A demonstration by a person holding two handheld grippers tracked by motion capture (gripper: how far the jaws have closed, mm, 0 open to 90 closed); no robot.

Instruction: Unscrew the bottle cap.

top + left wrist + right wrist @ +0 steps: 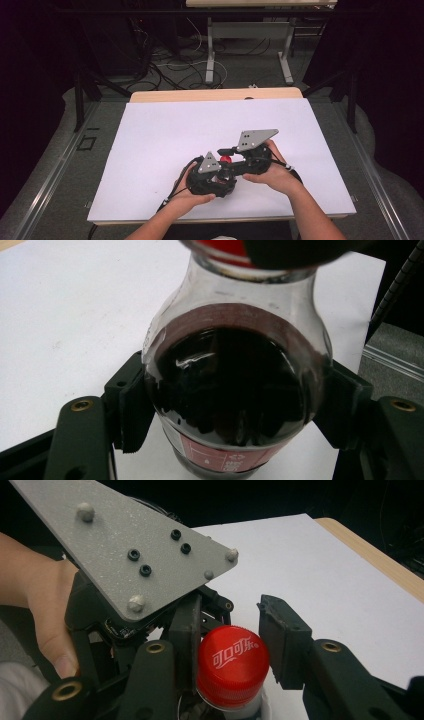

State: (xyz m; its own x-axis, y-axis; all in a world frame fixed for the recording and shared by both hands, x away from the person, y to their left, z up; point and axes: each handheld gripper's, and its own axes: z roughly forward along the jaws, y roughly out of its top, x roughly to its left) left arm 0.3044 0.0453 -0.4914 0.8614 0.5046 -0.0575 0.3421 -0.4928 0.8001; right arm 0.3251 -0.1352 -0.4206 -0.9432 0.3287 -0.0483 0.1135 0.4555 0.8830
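a: item one, location?

b: clear plastic bottle of dark cola (230,390), red label band near its base, red ridged screw cap (232,666) with white lettering. it is held over the near middle of the white sheet (165,135) covering the light wooden table (215,94).

a: left gripper?

b: left gripper (214,176), black, grey three-cornered plate on top. clenched on the bottle's rounded shoulder; in the left gripper view both pads press the clear wall, one on each side.

a: right gripper?

b: right gripper (231,159), black, larger grey plate. in the right gripper view its jaws bracket the red cap, one pad flat against the cap's side, the other at its opposite edge; closed on the cap.

a: hands?

b: left hand (192,192) under the left gripper, right hand (275,172) behind the right one. the two grippers sit touching or just beside each other.

a: edges and open room?

b: the group sits near the sheet's front edge. wide bare sheet lies to the left, to the right and toward the far edge, where a strip of wood shows. beyond the table: grey floor (240,65), loose cables (170,67), white desk legs (210,55).
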